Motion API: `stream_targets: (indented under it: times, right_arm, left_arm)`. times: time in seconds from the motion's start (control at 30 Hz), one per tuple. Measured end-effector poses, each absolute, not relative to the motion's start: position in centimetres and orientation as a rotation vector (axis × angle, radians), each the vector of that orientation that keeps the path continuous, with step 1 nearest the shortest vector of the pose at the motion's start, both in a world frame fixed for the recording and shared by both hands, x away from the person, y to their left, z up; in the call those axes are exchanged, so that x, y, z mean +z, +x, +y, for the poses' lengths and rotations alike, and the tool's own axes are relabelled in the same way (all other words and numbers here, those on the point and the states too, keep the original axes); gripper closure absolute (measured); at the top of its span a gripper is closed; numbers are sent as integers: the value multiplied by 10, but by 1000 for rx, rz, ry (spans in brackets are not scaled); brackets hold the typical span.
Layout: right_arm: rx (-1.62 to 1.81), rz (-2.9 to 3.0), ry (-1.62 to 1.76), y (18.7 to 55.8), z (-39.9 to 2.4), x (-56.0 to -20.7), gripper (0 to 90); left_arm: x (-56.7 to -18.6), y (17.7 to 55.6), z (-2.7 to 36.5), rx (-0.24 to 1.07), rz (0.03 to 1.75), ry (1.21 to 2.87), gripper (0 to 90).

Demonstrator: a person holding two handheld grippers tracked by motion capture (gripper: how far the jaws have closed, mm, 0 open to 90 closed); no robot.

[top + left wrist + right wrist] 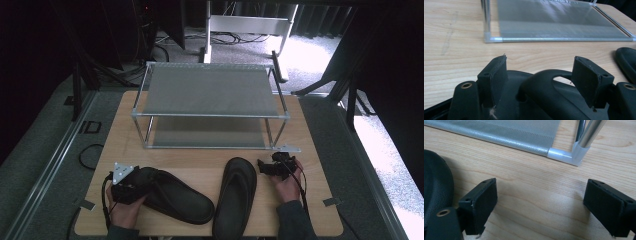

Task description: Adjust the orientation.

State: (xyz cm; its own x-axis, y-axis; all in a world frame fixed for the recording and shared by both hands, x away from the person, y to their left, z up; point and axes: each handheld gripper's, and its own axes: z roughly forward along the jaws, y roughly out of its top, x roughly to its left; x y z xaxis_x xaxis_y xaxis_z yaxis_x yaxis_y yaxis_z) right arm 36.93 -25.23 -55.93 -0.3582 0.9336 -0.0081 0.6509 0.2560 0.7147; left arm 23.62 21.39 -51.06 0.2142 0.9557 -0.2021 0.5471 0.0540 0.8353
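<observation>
Left hand-held gripper (541, 75) spread astride strap (541, 77) of left slipper (172, 192) at counter (200, 162) front; close squarely on strap mid-arch before lifting. Right hand-held gripper (541, 205) spread, empty, beside right slipper (236, 195).

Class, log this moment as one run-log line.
left claw: open, astride left sandal strap | right claw: open, nothing held | right sandal: on table

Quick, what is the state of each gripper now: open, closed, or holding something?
Left gripper: open, jaws on either side of the left sandal's strap, pads not pressing it.
Right gripper: open, nothing between the jaws, beside the right sandal.
</observation>
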Motion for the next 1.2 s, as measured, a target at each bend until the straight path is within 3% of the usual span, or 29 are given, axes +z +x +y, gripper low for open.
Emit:
stream_targets:
  times: [0.17,0.4,0.73,0.9,1.03,1.2]
  right_arm:
    - [876,2099,1441,369,-252,-559,118]
    - [875,2093,1443,369,-252,-559,118]
    - [875,2093,1445,368,-252,-559,118]
    - [875,2093,1445,368,-252,-559,118]
    - [875,2093,1445,368,-252,-559,118]
    - [874,2091,1448,368,-252,-559,118]
  left_arm:
    - [-511,233,207,577,1433,1634,266]
    - [-514,228,197,569,1447,1665,152]
    - [-527,226,179,598,1477,1756,104]
    - [-533,229,176,582,1516,1785,106]
    - [-536,233,177,544,1554,1792,196]
    - [-534,234,176,544,1555,1801,241]
